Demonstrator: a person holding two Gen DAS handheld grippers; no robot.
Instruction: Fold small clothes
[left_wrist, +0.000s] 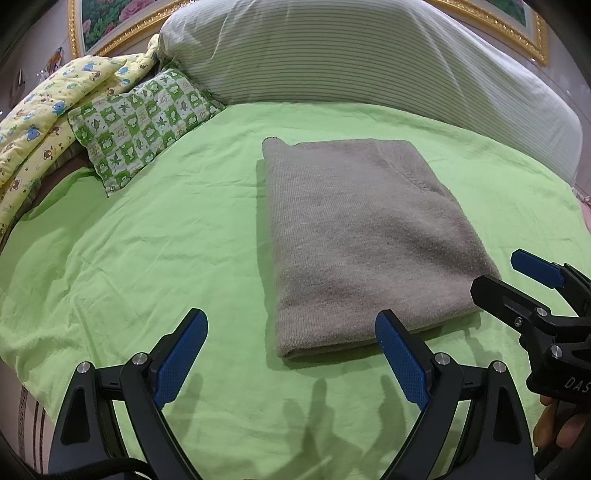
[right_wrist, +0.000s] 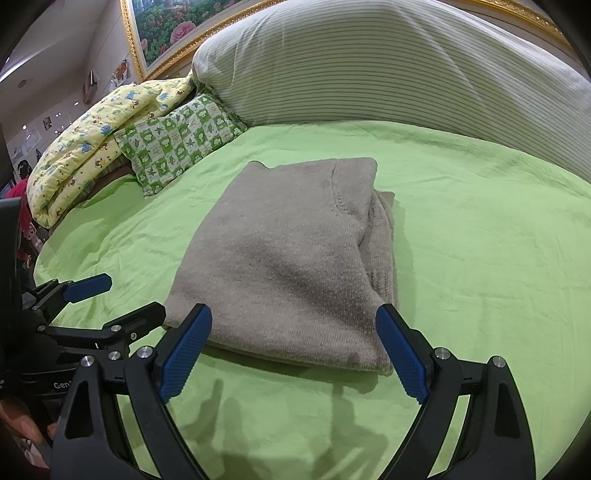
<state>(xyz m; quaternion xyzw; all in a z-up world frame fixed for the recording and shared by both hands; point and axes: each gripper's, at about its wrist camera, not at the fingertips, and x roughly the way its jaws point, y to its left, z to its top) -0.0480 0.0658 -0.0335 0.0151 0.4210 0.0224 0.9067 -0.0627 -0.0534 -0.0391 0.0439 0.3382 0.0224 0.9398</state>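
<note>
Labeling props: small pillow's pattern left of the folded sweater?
Green-and-white checks with leaf and animal prints on the small pillow; clearest in the right wrist view.

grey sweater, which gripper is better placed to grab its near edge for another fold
Right, probably. The right gripper, open, straddles the grey sweater's near edge; the open left gripper sits mostly over bare green sheet.

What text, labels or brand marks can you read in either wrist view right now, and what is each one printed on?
"DAS" in pale letters on the black body of the right gripper, cut off by the edge of the left wrist view.
"Gen" in pale letters on the black body of the left gripper, the rest hidden, in the right wrist view.
Wall pictures at far left: too small to read.
No lettering shows on the grey sweater.
</note>
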